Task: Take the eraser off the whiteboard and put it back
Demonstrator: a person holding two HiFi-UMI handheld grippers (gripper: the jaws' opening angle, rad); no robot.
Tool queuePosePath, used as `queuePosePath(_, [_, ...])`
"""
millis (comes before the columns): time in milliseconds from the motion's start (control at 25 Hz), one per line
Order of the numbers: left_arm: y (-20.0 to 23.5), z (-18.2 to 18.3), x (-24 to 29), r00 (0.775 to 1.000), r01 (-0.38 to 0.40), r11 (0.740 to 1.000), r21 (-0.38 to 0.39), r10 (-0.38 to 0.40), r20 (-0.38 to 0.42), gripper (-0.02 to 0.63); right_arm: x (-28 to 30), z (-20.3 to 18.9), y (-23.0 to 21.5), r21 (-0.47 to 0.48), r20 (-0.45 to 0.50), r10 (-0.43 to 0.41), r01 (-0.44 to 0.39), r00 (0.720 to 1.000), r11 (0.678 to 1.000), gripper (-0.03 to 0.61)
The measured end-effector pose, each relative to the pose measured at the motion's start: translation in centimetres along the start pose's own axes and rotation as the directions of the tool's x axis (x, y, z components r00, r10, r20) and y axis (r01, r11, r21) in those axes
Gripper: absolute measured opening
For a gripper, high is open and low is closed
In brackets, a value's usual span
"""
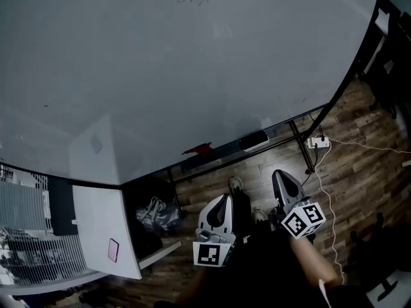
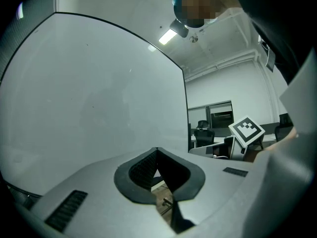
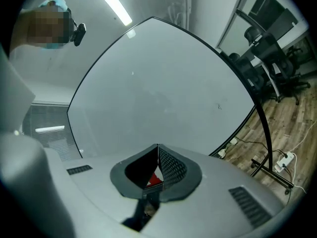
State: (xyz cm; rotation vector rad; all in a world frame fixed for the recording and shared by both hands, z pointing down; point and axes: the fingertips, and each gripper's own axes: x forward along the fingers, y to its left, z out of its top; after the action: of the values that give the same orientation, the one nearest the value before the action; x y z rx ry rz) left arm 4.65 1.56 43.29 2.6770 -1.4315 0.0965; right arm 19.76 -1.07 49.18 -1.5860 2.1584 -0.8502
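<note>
Both grippers are low in the head view, short of the whiteboard, and neither carries anything. The left gripper has its jaws closed tip to tip, and in its own view only wood floor and a bit of stand show through the gap. The right gripper is also closed and empty, its tips meeting in its own view.

The eraser I take to be the small red piece on the tray ledge along the board's bottom edge, centre of the head view. It has not been picked up. A dark block lies on the same ledge just to its right, and I can't rule out that this is the eraser instead.

Key relation: the red piece lies above and to the left of both grippers in the head view. Its long axis runs along the ledge, roughly left to right and rising slightly to the right. By picture distance the left gripper is nearer. The right gripper is better lined up, though — in its own view the red piece shows straight through the notch below its closed tips, so it points right at it.

Judgement: this is the approach stage. Whichever gripper goes in must open first, then close across the eraser's short side — jaws set crosswise to the ledge.
</note>
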Motion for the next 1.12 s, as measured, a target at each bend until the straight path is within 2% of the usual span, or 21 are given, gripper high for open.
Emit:
queuePosePath(280, [1.0, -0.1, 3.5, 0.999, 0.041, 0.999, 0.001, -0.041, 0.008, 0.008, 3.6, -2.3, -2.5, 0.102, -0.061, -0.029, 0.035, 0.998, 0.994, 0.015])
queuePosePath(560, [2.3, -1.6, 5.4, 0.998, 0.059, 0.998, -0.021, -0.059, -0.028, 0.007, 7.0, -6.2, -5.5, 0.224, -0.135, -0.054, 0.084, 0.989, 0.971, 0.018])
queuePosePath(680, [2.9, -1.6, 6.1, 0.997, 0.065, 0.997, -0.029, -0.066, -0.033, 0.008, 7.9, -8.1, -7.0, 0.306, -0.175, -0.077, 0.129, 0.981, 0.943, 0.034])
queuePosePath(840, [3.6, -1.6, 6.8, 0.997, 0.067, 0.997, -0.035, -0.068, -0.042, 0.008, 9.2, -9.9, -9.0, 0.382, -0.204, -0.095, 0.169, 0.974, 0.908, 0.099])
queuePosePath(960, [3.9, -2.0, 7.1, 0.996, 0.071, 0.997, -0.034, -0.073, -0.049, 0.008, 10.3, -10.9, -10.4, 0.451, -0.214, -0.109, 0.197, 0.971, 0.871, 0.144])
queuePosePath(1120, [4.4, -2.3, 7.3, 0.995, 0.072, 0.997, -0.041, -0.075, -0.060, 0.008, 11.5, -11.5, -11.3, 0.509, -0.210, -0.123, 0.215, 0.970, 0.834, 0.170])
